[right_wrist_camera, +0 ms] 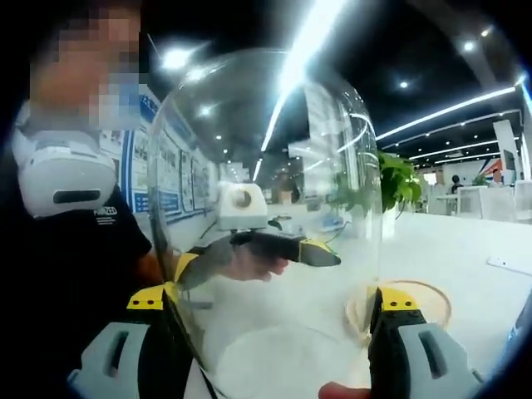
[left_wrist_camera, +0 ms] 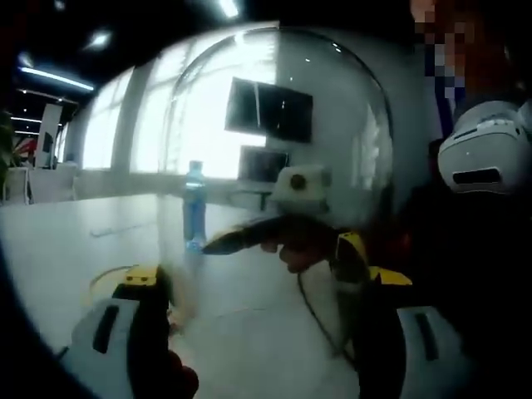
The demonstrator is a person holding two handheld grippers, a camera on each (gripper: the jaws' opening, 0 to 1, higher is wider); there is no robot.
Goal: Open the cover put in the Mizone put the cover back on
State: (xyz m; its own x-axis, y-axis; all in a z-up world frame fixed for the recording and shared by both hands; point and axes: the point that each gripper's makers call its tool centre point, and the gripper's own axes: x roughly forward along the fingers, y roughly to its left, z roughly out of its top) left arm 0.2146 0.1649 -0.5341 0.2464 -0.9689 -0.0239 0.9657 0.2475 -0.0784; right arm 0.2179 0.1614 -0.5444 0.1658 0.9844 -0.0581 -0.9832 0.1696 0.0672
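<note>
1. Firstly, in the left gripper view, the left claw (left_wrist_camera: pixel 258 332) holds a clear dome cover (left_wrist_camera: pixel 274 150) between its two jaws, which have yellow tips and grey bodies. The cover is smooth, shiny and bell-shaped, and it is lifted above the table (left_wrist_camera: pixel 75 241).
2. Through the cover, the right claw (left_wrist_camera: pixel 224 243) shows, dark and pointed, with a hand (left_wrist_camera: pixel 299 253) behind it.
3. A blue Mizone bottle (left_wrist_camera: pixel 194 212) stands upright on the white, flat table, beyond the cover.
4. Bright windows (left_wrist_camera: pixel 125 125) and a dark screen (left_wrist_camera: pixel 270 108) are behind.
5. Next, in the right gripper view, the right claw (right_wrist_camera: pixel 274 332) grips the same cover (right_wrist_camera: pixel 266 183) at its lower rim.
6. A round wooden base (right_wrist_camera: pixel 424 303) lies on the white table (right_wrist_camera: pixel 465 258), just behind the right jaw.
7. A green plant (right_wrist_camera: pixel 395 179) and long ceiling lights (right_wrist_camera: pixel 316 41) show in the room.
</note>
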